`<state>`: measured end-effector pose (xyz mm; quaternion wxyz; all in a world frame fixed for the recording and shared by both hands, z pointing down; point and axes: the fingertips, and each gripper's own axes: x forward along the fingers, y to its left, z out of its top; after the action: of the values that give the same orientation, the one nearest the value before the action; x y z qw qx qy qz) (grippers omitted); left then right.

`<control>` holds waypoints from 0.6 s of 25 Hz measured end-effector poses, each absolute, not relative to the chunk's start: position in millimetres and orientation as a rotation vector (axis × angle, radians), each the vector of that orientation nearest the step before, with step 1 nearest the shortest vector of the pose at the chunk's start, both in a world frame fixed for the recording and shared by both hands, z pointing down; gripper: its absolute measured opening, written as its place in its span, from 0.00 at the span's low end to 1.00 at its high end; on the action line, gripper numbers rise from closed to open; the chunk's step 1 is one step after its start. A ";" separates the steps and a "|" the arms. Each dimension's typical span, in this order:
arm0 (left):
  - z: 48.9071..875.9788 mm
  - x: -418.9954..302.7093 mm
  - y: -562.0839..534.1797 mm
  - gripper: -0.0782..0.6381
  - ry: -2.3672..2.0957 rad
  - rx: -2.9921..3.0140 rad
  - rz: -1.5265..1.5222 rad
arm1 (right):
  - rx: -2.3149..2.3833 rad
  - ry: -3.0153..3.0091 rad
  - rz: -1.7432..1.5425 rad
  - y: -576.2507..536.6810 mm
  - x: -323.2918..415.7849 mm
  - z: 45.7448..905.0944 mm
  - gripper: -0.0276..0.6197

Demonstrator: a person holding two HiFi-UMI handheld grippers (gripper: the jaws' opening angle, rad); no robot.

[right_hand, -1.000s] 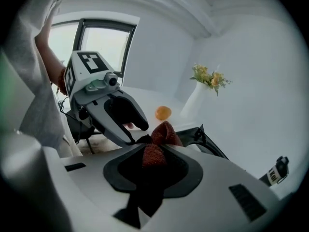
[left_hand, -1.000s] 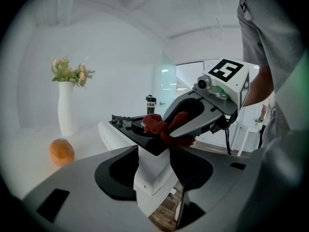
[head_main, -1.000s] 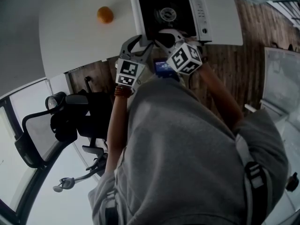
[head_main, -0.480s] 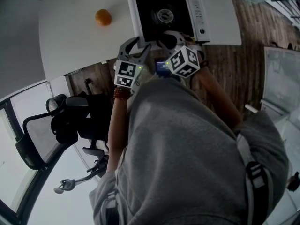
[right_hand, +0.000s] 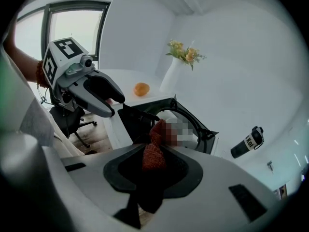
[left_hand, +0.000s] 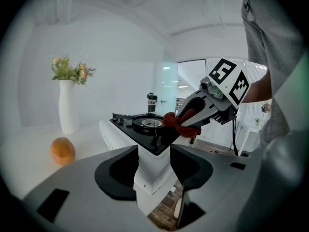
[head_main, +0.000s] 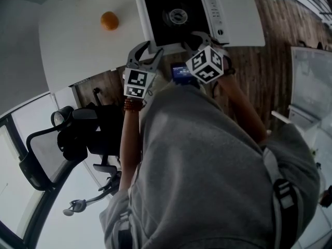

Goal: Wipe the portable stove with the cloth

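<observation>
Head view: right tool (head_main: 199, 39) clenched on the cloth (right_hand: 153, 154) at the stove's (head_main: 179, 15) near edge, ready to wipe; left tool (head_main: 148, 52) released at its near-left corner, likely to steady it.

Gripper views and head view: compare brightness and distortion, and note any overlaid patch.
Gripper views: bright, washed-out, fisheye with dark corners. Head view: dimmer, greyer. Right gripper view: mosaic patch over the portable stove, just past the cloth.
</observation>
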<state>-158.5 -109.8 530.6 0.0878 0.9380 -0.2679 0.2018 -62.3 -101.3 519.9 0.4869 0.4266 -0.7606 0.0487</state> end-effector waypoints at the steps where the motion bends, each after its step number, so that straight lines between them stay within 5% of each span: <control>1: 530.5 -159.0 -109.1 0.43 -0.796 2.779 0.611 | 1.044 -1.842 0.128 -101.4 -58.4 520.3 0.18; 15: 524.4 -153.7 -109.5 0.43 -0.745 2.854 0.634 | 1.018 -2.022 0.113 -98.0 -76.8 493.0 0.19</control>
<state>-153.7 -109.5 524.4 0.0623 0.9441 -0.2464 0.2098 -76.8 -98.0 493.0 0.4236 0.4067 -0.8082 0.0452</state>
